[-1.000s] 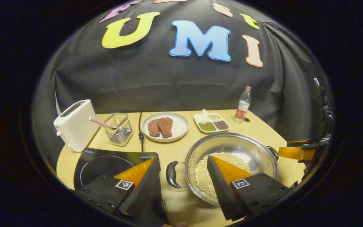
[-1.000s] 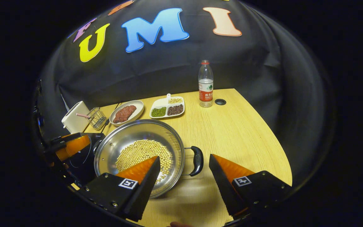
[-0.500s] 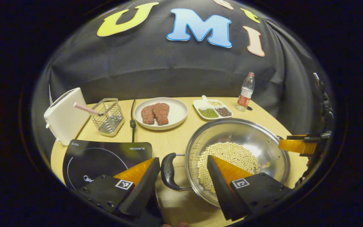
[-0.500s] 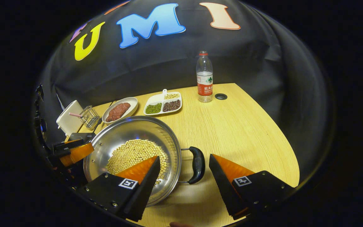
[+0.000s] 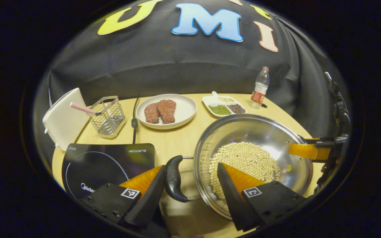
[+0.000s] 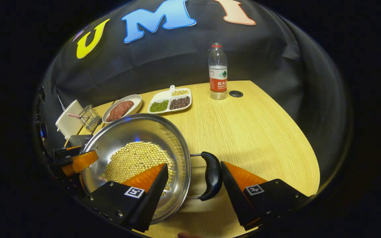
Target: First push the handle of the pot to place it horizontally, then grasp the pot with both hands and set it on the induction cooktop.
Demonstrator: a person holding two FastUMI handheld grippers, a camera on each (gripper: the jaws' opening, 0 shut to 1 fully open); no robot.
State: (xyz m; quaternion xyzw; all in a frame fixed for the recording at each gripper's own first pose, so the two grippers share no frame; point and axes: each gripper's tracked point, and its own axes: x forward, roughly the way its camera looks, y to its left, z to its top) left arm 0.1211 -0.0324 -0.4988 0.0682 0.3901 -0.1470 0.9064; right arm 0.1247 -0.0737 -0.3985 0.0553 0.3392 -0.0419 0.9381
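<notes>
A steel pot holding pale beans sits on the wooden table, right of the black induction cooktop. My left gripper is open and straddles the pot's rim; the black left handle lies between its fingers, close to the left one. In the right gripper view the pot is at lower left. My right gripper is open, with the black right handle between its fingers, against the right one. Each view shows the other gripper across the pot.
Along the back stand a white toaster, a wire basket, a plate of meat, a divided dish of beans and a water bottle. A power cord runs to the cooktop. Bare table lies right of the pot.
Both grippers have moved forward and down toward the pot. Each handle, ahead of the fingertips before, now lies between the fingers. The pot itself has stayed in place.
</notes>
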